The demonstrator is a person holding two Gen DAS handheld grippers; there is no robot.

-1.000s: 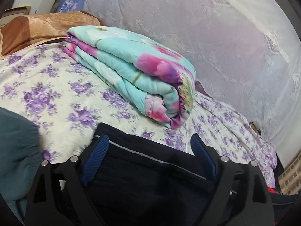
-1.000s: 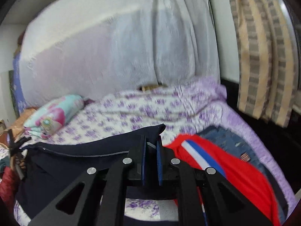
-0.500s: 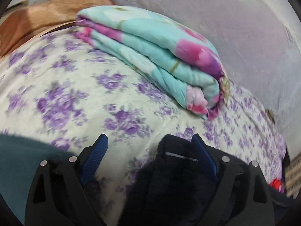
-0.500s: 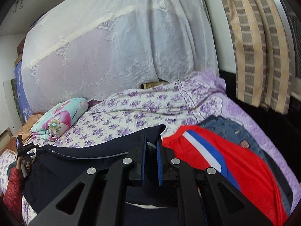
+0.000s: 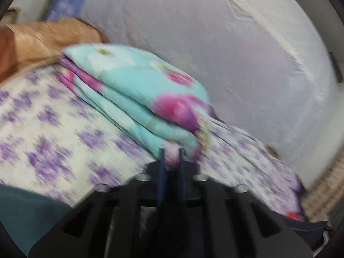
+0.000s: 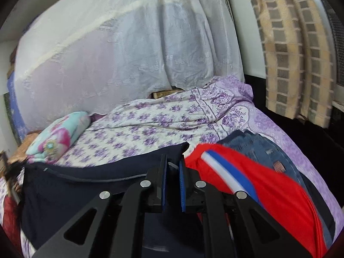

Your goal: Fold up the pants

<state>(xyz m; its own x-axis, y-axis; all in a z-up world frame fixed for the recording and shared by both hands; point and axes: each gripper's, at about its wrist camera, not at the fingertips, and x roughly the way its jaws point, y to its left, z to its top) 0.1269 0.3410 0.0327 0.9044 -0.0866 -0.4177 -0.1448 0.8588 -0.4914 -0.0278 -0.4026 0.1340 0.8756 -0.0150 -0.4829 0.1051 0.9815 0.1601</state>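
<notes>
Here the navy pants [image 6: 86, 185], smooth with a thin pale seam stripe, lie spread across the purple-flowered bedsheet [image 6: 150, 126]. The right gripper [image 6: 172, 167] is pinched nearly closed on their dark edge. The left gripper [image 5: 171, 161] is likewise narrowed; its blurred view hides any cloth. Only that view shows the folded turquoise floral blanket [image 5: 137, 90] close.

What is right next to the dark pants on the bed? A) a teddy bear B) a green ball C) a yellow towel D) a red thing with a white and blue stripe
D: a red garment with a white and blue stripe lies against the dark pants on the bed.
</notes>
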